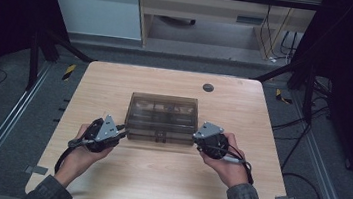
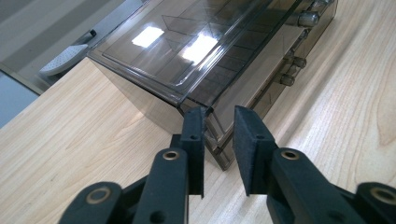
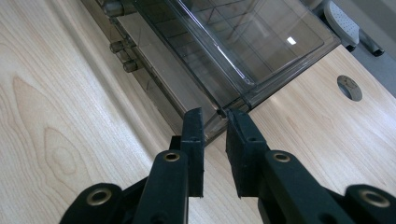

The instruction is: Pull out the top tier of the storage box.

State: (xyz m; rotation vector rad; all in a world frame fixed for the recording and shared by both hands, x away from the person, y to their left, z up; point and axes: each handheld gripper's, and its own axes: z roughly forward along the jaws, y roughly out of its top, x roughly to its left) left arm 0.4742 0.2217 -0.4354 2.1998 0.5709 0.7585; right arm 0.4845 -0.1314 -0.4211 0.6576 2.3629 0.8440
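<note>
Box [image 1: 162,118] of smoky clear plastic sits in the middle of the table [image 1: 106,172], its long front side facing the person, with bare wood open on all sides and a wide free strip along the near edge. Left gripper [image 1: 121,132] meets the box's front left corner; in the left gripper view its jaws stand narrowly apart with that corner [image 2: 219,135] between them, and I cannot tell whether the pads press it. Right gripper [image 1: 196,138] does the same at the front right corner [image 3: 218,122]. Through the flat lid [image 2: 187,42] show divided compartments, and small round knobs [image 2: 292,70] line the front. Farther off, a round hole [image 1: 208,87] marks the table near its back edge
</note>
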